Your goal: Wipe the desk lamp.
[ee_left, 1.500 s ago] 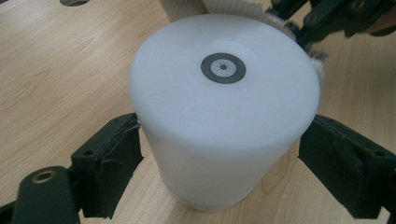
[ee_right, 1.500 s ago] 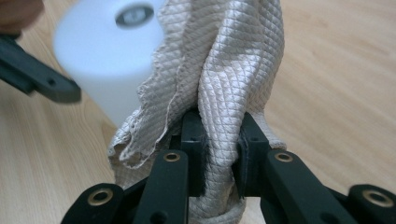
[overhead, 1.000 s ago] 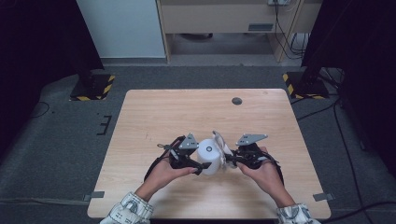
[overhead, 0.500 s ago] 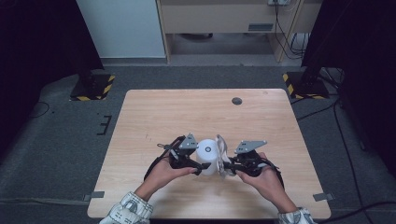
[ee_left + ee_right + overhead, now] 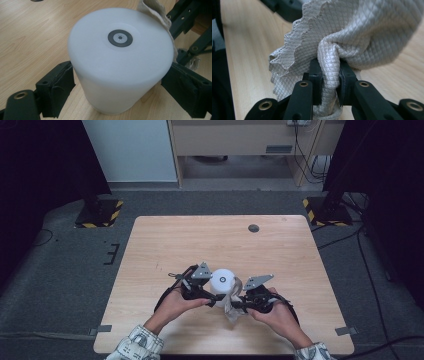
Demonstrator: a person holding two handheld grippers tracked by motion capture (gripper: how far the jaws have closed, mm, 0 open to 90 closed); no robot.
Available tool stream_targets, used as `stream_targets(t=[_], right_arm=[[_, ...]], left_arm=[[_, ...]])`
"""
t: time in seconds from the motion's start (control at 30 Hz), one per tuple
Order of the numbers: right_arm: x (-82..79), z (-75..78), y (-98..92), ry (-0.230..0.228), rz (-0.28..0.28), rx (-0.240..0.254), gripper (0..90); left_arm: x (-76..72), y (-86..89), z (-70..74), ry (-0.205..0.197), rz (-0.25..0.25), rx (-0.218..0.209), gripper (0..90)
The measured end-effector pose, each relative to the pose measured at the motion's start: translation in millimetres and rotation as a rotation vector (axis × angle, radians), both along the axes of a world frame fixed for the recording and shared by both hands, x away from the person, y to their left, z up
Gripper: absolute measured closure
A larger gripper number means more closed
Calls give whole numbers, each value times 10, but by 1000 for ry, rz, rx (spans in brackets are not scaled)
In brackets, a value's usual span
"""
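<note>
Quilted cloth (image 5: 352,32), prob. microfibre, bunched.

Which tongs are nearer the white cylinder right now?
Left. The left tongs clamp the white cylinder on both sides; the right tongs pinch the cloth beside it.

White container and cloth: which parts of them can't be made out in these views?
- White container: base cut off by the left gripper view's bottom edge.
- Cloth: its spread runs past the right gripper view's edges; in the high view the right gripper covers part.
- Contents: hidden behind opaque walls.
</note>
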State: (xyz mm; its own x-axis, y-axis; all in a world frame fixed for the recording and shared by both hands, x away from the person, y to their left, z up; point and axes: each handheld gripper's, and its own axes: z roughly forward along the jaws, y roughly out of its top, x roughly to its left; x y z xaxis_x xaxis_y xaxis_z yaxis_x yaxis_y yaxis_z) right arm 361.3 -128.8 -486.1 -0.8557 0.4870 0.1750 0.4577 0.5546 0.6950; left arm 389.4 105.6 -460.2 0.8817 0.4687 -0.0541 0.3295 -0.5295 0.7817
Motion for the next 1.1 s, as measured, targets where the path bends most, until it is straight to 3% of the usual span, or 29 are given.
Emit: stream_targets(t=[0.2,0.23,0.27,0.3,0.37,0.47,0.57,0.67,0.87,1.0,1.07,1.1], right_arm=[[-43,8,63,9,37,14,766],[-54,73,39,-1,47,57,766],[-54,73,39,-1,47,57,766],[-62,147,8,-11,44,97,766],[-61,179,-16,-12,44,114,766],[-50,147,-25,-4,38,103,766],[-21,33,-25,23,27,48,764],[-11,-14,-18,36,29,30,764],[-17,-21,-3,37,32,30,763],[-20,-20,-9,45,33,30,763],[-23,-20,-8,43,33,31,763],[-23,-20,-8,44,35,30,763]], left_arm=[[2,5,3,-2,-4,-2,126],[3,9,8,-4,-5,-7,133],[3,9,8,-4,-5,-7,141],[3,11,10,-5,-3,-15,150],[6,13,12,-2,-3,-22,158],[6,15,15,-6,-3,-27,157],[27,2,71,-19,-4,-47,137],[44,-24,121,-29,-5,-56,125],[119,-104,248,-40,-14,-73,120],[216,-121,269,-33,-11,-78,150],[262,-111,256,-16,-9,-89,165],[302,-96,243,13,-6,-105,172]])
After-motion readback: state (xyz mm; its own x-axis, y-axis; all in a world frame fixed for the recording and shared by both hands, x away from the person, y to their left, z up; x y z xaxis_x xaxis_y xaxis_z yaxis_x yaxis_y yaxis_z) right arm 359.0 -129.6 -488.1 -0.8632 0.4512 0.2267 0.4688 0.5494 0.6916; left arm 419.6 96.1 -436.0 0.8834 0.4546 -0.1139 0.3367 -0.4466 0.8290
